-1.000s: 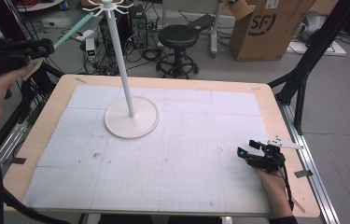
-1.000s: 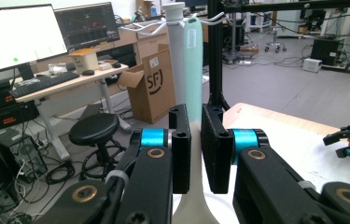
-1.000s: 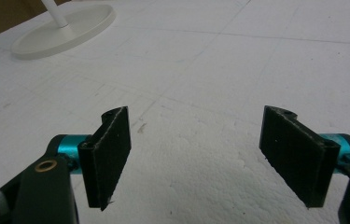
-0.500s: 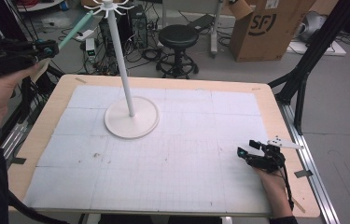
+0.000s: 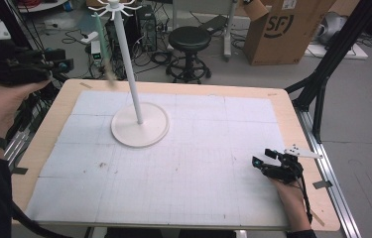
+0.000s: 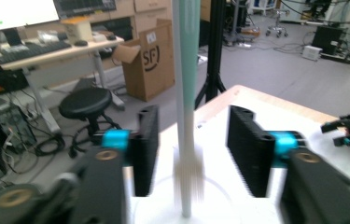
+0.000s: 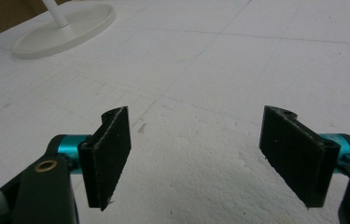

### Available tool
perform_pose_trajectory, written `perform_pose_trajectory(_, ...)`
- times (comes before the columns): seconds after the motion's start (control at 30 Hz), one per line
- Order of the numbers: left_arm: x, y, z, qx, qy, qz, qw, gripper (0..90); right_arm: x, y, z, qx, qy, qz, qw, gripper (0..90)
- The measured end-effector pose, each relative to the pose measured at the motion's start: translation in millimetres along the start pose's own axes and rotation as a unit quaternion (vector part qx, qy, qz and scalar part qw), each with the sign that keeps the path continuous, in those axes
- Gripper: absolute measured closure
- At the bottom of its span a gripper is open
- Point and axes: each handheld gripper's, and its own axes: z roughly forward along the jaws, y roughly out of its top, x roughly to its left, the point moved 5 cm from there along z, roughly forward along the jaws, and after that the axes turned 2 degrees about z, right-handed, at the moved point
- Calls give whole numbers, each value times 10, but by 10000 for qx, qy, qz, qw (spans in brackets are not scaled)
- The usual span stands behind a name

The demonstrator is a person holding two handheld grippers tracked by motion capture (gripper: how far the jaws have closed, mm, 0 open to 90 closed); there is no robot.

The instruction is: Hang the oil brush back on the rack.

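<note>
High view: a white stand (image 5: 139, 124) with a round base, a thin pole and hooks at its top sits on the white gridded mat (image 5: 198, 163), toward the mat's far left. A pale green brush-like stick (image 5: 102, 44) hangs from a hook just left of the pole, blurred, bristles downward; whether it is truly hooked cannot be told. The left gripper (image 5: 59, 63) is held high beyond the table's left edge, well left of the stand. In the left gripper view its jaws stand wide apart, the stick (image 6: 187, 93) between them and untouched. The right gripper (image 5: 263, 159) rests on the mat well right of the stand and nearer the person, jaws wide and empty. Bare mat lies between it and the stand's base.
</note>
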Motion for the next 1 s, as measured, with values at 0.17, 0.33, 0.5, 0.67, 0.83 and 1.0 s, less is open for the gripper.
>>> perform_pose_trajectory(0.17, -65, -215, -30, -14, 79, 50, 10000, 333, -3, 1, 1, 0, 0, 8, 10000, 244)
perform_pose_trajectory(0.33, -209, -531, -27, 39, 58, 162, 9998, 276, 1, -1, 1, 12, -3, 13, 10000, 244)
perform_pose_trajectory(0.5, -388, -895, 27, -11, -120, 145, 9998, 258, -2, -1, 3, 5, -18, -16, 10000, 244)
perform_pose_trajectory(0.67, -511, -1266, 74, 56, -116, 129, 9998, 249, 0, -1, 4, 13, -20, -35, 10000, 244)
perform_pose_trajectory(0.83, -535, -1651, 106, 154, -32, -30, 9999, 230, 0, -2, 4, 13, -19, -38, 10000, 244)
perform_pose_trajectory(1.0, -578, -1966, 133, 187, 3, -146, 9997, 223, 0, 0, 7, 7, -10, -58, 10000, 244)
